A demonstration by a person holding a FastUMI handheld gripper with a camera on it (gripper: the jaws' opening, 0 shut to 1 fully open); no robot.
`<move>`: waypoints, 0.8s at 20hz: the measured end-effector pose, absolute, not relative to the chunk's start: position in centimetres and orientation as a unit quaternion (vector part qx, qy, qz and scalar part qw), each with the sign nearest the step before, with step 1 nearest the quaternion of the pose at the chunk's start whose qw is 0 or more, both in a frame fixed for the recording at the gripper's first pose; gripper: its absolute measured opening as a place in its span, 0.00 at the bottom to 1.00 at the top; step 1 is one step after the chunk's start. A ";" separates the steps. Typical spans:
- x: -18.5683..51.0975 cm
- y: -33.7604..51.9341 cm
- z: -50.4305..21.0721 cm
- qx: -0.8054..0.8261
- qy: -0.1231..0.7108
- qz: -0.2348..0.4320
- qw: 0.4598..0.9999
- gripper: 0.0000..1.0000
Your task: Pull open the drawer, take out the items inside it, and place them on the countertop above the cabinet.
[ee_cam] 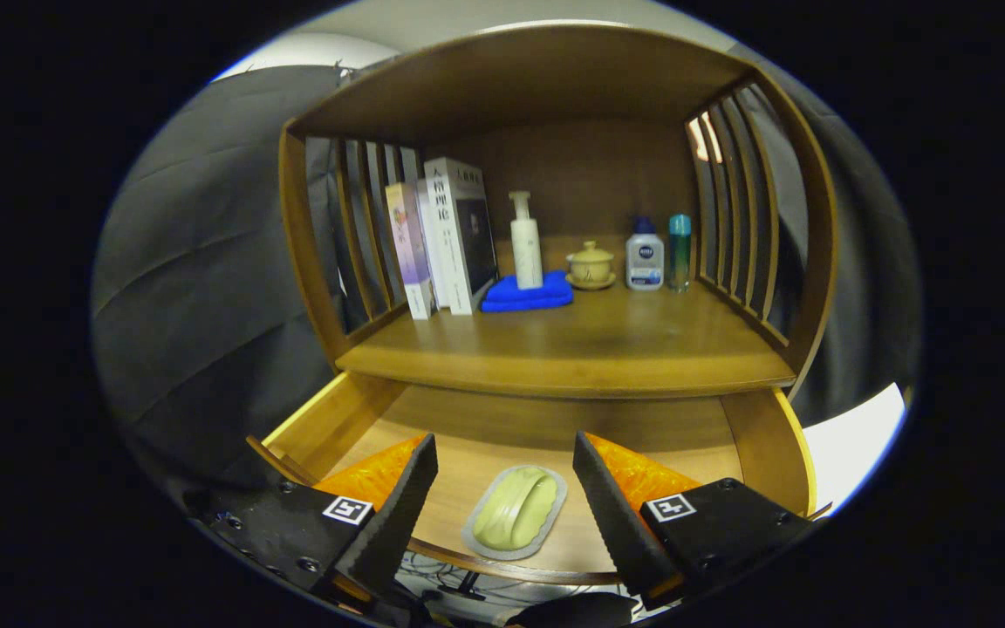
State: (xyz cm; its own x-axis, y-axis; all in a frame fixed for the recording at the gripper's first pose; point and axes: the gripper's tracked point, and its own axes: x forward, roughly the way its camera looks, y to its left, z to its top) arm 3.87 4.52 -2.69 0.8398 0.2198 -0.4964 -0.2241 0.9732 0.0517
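Observation:
The wooden drawer [755,436] stands pulled out under the cabinet's countertop [572,349]. On the drawer's floor lies a pale green oval item [516,511] on a grey oval base, near the drawer's front rim. My gripper [505,458] hovers above it, open, with the green item showing in the wide gap between the two fingers. Neither finger touches it.
On the countertop, towards the back, stand several books [441,235], a white pump bottle [525,242] on a folded blue cloth [527,294], a small lidded cup on a saucer [591,264], a white bottle [645,255] and a slim green bottle [680,251]. Slatted wooden sides and a top panel enclose the shelf.

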 end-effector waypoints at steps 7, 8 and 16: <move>5.2 5.3 -8.1 0.036 0.426 0.124 0.896 0.98; 5.4 5.0 -8.7 0.043 0.444 0.116 0.888 0.98; 5.6 4.7 -12.1 0.007 0.497 0.105 0.861 0.89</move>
State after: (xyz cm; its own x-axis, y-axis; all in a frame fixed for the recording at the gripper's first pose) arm 5.57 4.73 -12.11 0.4837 0.1885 -0.8547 -0.1740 0.9777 0.1172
